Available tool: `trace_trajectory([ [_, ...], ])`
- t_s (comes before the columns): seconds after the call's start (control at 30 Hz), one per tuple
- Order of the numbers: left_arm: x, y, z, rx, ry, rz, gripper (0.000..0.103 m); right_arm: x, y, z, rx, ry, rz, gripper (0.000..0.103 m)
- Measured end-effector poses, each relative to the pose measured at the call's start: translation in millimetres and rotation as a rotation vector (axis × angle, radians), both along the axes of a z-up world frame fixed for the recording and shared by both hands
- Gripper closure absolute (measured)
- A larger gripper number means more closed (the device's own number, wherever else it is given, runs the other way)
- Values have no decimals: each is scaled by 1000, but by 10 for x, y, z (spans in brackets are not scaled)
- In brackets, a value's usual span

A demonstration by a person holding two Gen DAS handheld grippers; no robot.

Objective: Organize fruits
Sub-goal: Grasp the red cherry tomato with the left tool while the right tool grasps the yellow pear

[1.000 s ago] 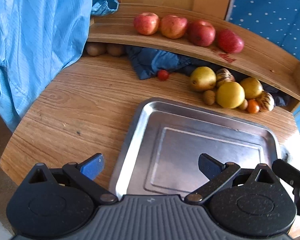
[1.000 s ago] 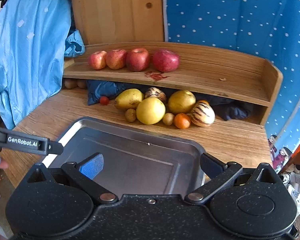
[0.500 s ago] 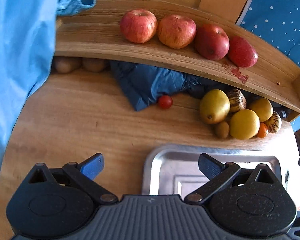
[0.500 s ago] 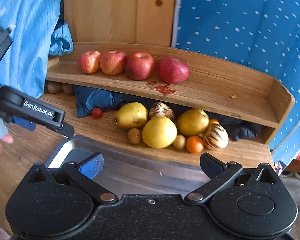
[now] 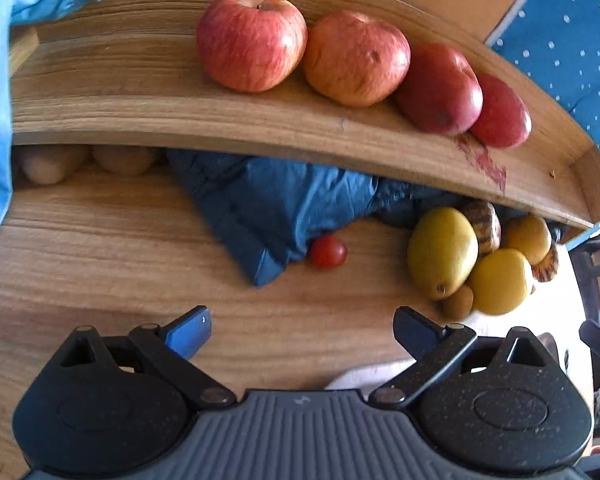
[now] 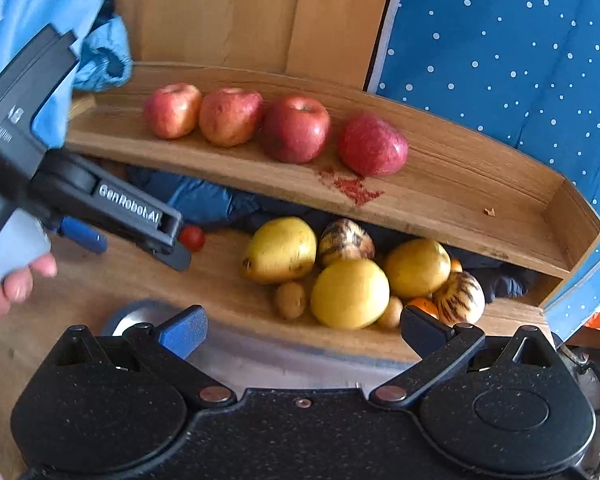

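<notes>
Change since a second ago: both grippers have pushed forward toward the shelf; the metal tray [image 6: 140,316], which filled the lower view, now shows only as a sliver under the right gripper [image 6: 304,326].
Step in hand: the approach to a first fruit, by my reading; nothing is lifted yet.
Next move: likely lowering the left gripper [image 5: 302,324] onto the cherry tomato [image 5: 327,252], a small round thing that will roll unless the fingers straddle it squarely.
Wooden shelf [image 6: 440,200]: four red apples [image 6: 296,128] in a row, with a red stain beside the rightmost.
Table under the shelf [image 5: 100,260]: a heap of yellow pears [image 6: 280,250], striped melons [image 6: 458,296], kiwis [image 6: 290,300] and a small orange [image 6: 422,304], touching one another; the tomato lies apart, against a crumpled blue cloth [image 5: 276,204].
Tray: no fruit on the part in view.
Left jaws: wide apart, empty, aimed at the tomato.
Right jaws: wide apart, empty, facing the heap.
</notes>
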State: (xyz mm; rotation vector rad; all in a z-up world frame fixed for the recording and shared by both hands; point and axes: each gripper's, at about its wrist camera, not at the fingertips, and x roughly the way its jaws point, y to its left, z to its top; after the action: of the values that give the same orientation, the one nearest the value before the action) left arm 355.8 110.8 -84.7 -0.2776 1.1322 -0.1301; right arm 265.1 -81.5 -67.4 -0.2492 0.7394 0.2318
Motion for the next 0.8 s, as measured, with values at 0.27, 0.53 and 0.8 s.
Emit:
trace_trajectory([
  [0.27, 129, -33, -76, -108, -25, -13, 25, 217, 307, -101, -45, -32, 8, 10],
  [0.53, 293, -49, -148, -144, -40, -13, 54, 438, 481, -266, -97, -35, 29, 22],
  [0.8, 398, -48, -171, -138, -51, -11, 63, 637, 501, -387, -98, -11, -1, 31],
])
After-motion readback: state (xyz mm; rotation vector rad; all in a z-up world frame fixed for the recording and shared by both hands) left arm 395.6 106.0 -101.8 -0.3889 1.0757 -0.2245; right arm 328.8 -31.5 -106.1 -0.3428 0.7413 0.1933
